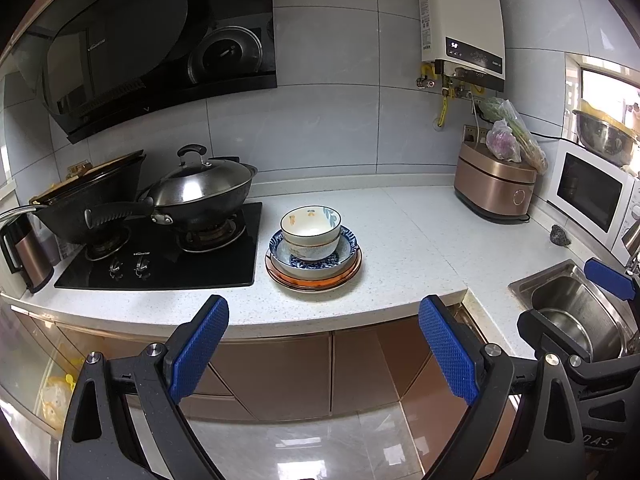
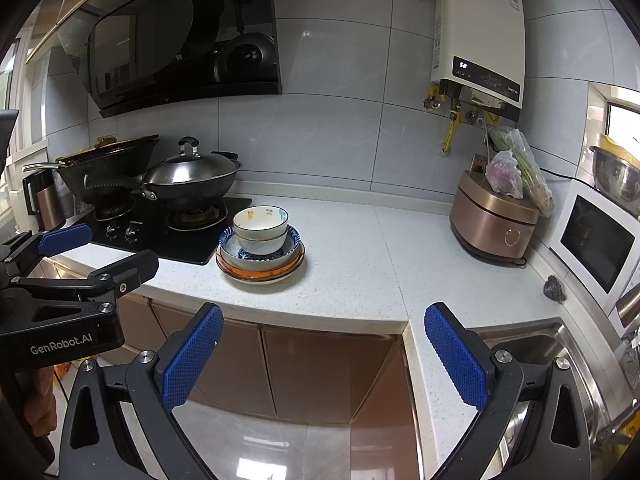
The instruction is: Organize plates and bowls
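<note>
A stack of dishes (image 1: 314,252) (image 2: 261,246) stands on the white countertop (image 1: 400,240) (image 2: 360,264) just right of the stove. Orange-rimmed plates (image 1: 316,282) (image 2: 260,274) lie at the bottom, a blue-patterned deep plate (image 1: 350,242) (image 2: 295,236) sits on them, and two nested white bowls (image 1: 310,226) (image 2: 261,224) sit on top. My left gripper (image 1: 324,352) (image 2: 96,254) is open and empty, held off the counter's front edge, short of the stack. My right gripper (image 2: 324,360) (image 1: 580,304) is open and empty too, further right, near the sink corner.
A black gas stove (image 1: 168,256) carries a lidded wok (image 1: 200,192) and a second wok (image 1: 96,196). A kettle (image 1: 28,248) stands far left. A rice cooker (image 2: 492,220) with bagged vegetables, a microwave (image 2: 596,240), a scouring ball (image 2: 554,283) and a steel sink (image 1: 576,308) fill the right.
</note>
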### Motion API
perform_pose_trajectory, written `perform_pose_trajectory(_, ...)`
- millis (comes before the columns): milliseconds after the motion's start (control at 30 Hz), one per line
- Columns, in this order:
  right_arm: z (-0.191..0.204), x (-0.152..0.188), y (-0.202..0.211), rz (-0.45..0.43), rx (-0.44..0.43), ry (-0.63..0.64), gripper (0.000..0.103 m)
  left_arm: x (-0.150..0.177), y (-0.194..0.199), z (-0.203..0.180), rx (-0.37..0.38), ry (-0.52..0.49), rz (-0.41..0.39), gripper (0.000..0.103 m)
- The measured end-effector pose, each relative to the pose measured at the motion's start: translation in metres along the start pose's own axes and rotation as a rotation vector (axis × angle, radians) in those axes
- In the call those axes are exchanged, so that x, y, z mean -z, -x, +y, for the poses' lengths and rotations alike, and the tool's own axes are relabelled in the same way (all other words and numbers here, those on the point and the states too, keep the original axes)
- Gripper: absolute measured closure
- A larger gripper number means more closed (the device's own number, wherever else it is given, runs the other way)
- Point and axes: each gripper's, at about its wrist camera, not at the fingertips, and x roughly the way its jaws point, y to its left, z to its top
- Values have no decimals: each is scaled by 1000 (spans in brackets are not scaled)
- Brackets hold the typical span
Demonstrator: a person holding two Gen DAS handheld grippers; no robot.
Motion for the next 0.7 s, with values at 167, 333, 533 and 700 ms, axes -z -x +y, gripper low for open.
perform_pose_trajectory(167, 2, 0, -1, 2, -1, 1, 0, 1, 1, 1, 1, -3, 1, 10)
perform_pose_trajectory(333, 4, 0, 0, 1, -1, 1, 0, 1, 2, 2, 2, -2, 0, 10)
perform_pose_trajectory(533, 9, 1, 2, 2, -2, 8, 0, 3, 5, 4, 7, -4, 1, 10)
perform_pose_trajectory(700, 13, 2, 4, 2, -2, 10, 0, 4, 6, 5, 7, -2, 0, 10)
